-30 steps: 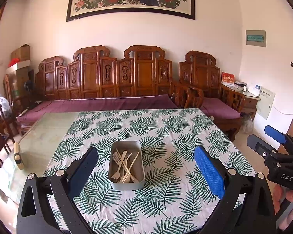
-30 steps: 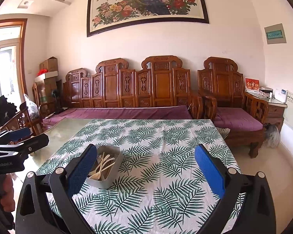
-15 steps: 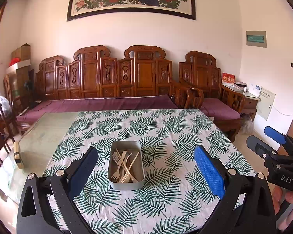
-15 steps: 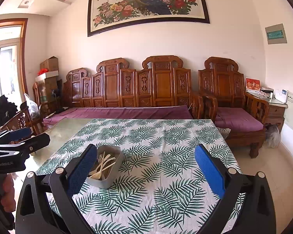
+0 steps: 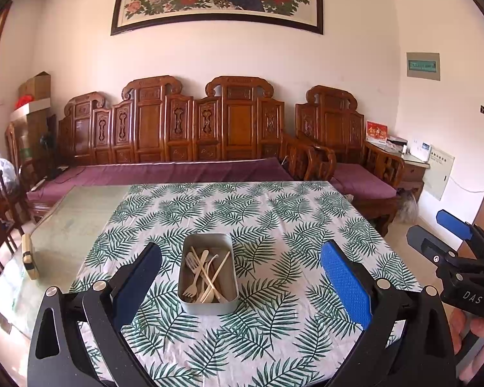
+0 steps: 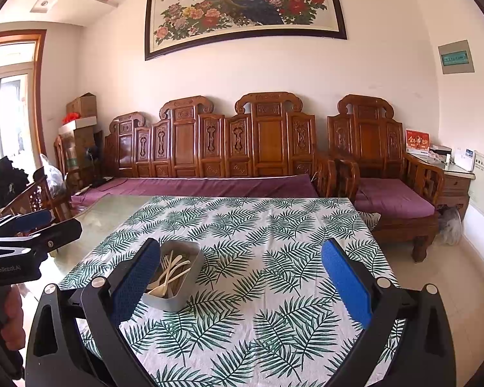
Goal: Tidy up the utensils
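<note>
A grey metal tin (image 5: 207,303) stands on the leaf-print tablecloth (image 5: 274,225) and holds several pale forks and sticks (image 5: 206,274). My left gripper (image 5: 242,280) hovers open just in front of it, the tin lying between its blue pads, with nothing held. In the right wrist view the tin (image 6: 174,300) sits at the left, partly behind the left finger of my open, empty right gripper (image 6: 242,283). Each gripper shows in the other's view: the right gripper (image 5: 448,242) at the far right, the left gripper (image 6: 32,229) at the far left.
Bare glass tabletop (image 5: 71,222) lies left of the cloth, with a small wood-and-black object (image 5: 27,256) at its edge. A carved wooden bench with purple cushions (image 5: 164,171) runs behind the table, an armchair (image 6: 393,193) to its right, and a person's hand (image 6: 6,309) on a handle.
Almost nothing moves. The tin and utensils stay put, and both grippers remain open, drifting only slightly.
</note>
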`<state>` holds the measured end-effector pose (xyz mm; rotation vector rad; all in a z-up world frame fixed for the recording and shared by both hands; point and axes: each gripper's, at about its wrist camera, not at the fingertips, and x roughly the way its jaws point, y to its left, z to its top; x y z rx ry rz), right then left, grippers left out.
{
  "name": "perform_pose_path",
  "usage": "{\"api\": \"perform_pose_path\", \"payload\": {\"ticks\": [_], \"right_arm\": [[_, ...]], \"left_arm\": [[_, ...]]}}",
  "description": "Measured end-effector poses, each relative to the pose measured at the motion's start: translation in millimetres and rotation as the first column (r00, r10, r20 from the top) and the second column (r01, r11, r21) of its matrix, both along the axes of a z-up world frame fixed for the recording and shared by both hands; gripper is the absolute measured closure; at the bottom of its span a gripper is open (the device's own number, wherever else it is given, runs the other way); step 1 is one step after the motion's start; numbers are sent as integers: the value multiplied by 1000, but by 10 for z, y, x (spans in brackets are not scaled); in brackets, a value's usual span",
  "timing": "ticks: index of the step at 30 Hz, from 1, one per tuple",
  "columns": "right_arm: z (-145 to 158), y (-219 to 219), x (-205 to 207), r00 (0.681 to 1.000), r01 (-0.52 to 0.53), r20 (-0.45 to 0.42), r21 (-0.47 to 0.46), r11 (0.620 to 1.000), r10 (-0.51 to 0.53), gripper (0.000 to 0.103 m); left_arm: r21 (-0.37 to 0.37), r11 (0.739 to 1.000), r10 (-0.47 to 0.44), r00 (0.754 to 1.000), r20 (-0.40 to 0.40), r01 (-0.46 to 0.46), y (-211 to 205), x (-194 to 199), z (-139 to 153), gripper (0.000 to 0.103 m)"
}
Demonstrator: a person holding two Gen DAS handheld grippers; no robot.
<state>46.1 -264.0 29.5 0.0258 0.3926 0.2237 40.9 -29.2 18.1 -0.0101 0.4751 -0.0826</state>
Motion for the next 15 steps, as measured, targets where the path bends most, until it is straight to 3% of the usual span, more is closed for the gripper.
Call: {"api": "perform_pose_path", "payload": {"ticks": [15], "right_arm": [[10,14,35,1000,-6,2,-1,1000,6,3]], "left_arm": [[4,1000,-6,1000,-4,6,3,2,-6,8]]}}
